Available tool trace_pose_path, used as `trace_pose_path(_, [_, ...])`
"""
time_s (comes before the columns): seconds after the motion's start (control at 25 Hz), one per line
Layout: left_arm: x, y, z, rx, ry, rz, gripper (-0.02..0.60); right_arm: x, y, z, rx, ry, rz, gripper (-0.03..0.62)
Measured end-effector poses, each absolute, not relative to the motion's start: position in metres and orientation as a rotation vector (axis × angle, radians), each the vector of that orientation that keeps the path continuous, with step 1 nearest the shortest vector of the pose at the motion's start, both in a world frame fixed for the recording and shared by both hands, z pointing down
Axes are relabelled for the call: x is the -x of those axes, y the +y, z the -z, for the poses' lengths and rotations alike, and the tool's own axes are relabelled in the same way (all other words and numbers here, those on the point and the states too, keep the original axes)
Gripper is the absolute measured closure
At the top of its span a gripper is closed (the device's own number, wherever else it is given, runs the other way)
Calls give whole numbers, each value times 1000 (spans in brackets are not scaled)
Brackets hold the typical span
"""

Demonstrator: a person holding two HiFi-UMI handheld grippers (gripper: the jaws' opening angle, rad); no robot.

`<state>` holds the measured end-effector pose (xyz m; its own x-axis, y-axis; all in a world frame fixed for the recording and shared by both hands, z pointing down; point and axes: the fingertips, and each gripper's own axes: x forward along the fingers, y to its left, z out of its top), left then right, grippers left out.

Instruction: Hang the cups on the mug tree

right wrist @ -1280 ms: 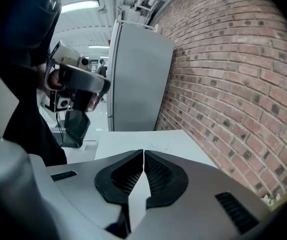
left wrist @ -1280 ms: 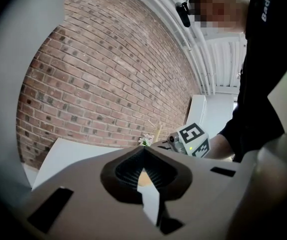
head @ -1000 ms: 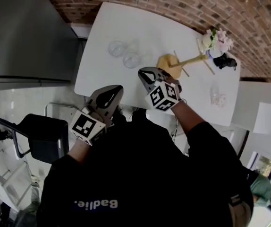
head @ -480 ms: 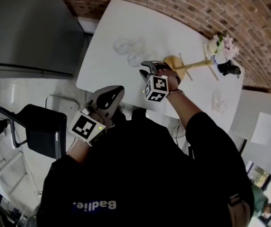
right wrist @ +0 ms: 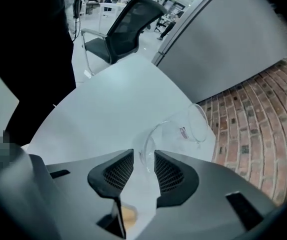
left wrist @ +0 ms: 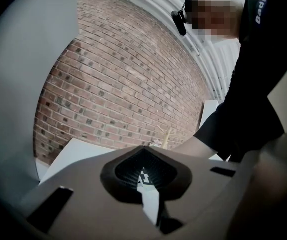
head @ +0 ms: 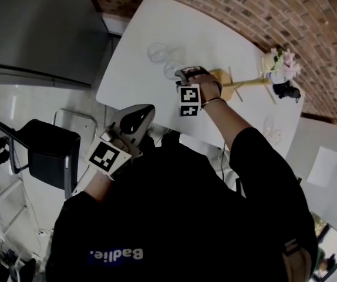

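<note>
Cups of clear glass on the white desk, one of them caught in the right tongs.

Near cup point(right wrist: 156, 134) lies close to the middle of the desk point(head: 130, 75), with the far cup point(right wrist: 199, 120) just beside it toward the brick wall point(head: 227, 4). The right tongs point(right wrist: 143, 171) are narrowed onto the near cup's thin glass edge, which stands between their ribbed pads point(right wrist: 118, 171). In the head view these right tongs point(head: 186, 73) reach out over the desk, next to the wooden mug tree point(head: 239, 84). The left tongs point(head: 134, 117) hang back off the desk's near edge, close to the person's body; in their own view the left tongs point(left wrist: 146, 176) are pressed together with nothing between them.
</note>
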<state>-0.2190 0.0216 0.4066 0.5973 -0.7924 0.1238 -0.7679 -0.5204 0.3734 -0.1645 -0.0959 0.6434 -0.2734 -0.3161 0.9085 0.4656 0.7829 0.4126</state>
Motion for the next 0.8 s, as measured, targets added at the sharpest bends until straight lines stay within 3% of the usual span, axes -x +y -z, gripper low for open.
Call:
trace_pose_path(0.4, [232, 28, -410, -2421, -1280, 84, 581, 161, -99, -666, 330, -1489, 830, 493])
trace_pose_path(0.56, [236, 27, -410, -2418, -1286, 78, 581, 162, -94, -666, 349, -1507, 766, 543])
trace_pose_path(0.8, [242, 27, -410, -2416, -1295, 59, 581, 161, -76, -659, 289, -1612, 638, 548])
